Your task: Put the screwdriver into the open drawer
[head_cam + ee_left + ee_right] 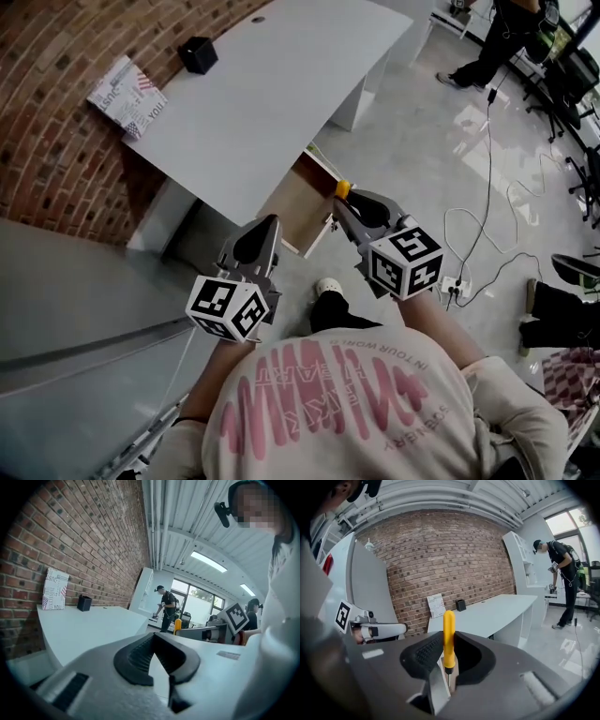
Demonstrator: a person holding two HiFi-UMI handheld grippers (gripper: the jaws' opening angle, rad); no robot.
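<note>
Yellow screwdriver [449,634] pinched in right claw [447,657]; left claw [153,641] pressed together; box [55,590] reads "YOU".

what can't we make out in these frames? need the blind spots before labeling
- Drawer interior, head view: mostly covered by the desk edge and the right gripper; contents can't be told.
- Screwdriver tip, right gripper view: the shaft drops out of sight between the jaws.
- Black box on the desk, head view: too small to identify.
</note>
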